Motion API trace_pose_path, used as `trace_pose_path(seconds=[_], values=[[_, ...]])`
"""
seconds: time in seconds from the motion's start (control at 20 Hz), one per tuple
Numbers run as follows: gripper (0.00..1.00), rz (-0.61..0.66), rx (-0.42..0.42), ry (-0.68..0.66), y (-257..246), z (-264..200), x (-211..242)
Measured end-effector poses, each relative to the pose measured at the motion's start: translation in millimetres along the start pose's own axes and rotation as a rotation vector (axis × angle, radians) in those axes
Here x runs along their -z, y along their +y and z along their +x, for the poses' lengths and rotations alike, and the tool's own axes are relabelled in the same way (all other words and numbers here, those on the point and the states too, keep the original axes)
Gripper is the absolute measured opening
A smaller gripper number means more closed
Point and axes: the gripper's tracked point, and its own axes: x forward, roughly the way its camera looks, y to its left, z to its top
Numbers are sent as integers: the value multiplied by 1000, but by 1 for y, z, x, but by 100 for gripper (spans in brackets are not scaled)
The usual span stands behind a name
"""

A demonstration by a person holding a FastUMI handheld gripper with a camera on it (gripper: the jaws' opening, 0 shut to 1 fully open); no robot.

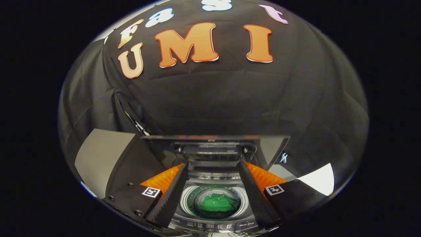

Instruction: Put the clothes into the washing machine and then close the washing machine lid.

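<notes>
**Clothes in the drum, lid still to close**

The gripper [213, 197] hangs above the washing machine [213, 223] with its fingers [171, 194] spread wide and holding nothing. Between them, down in the round drum [187, 199], lies the green garment [218, 202], bunched in the middle and apparently clear of the rim. Just beyond the fingers, the lid [215, 144] stands raised, hinged at the back of the machine.

Loading looks finished, so closing is likely the step in hand. To do it well, reach over the top edge of the lid, catch it with one finger or a light pinch, then draw it forward and down in an arc. Lower it gently rather than letting it drop.
</notes>
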Motion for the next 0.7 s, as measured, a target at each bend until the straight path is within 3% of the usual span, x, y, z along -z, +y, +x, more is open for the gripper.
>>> trace_pose_path(seconds=[0.25,0.7], values=[[100,-21,12,-45,0,30,-33],[100,-18,45,-52,-10,102,-49]])
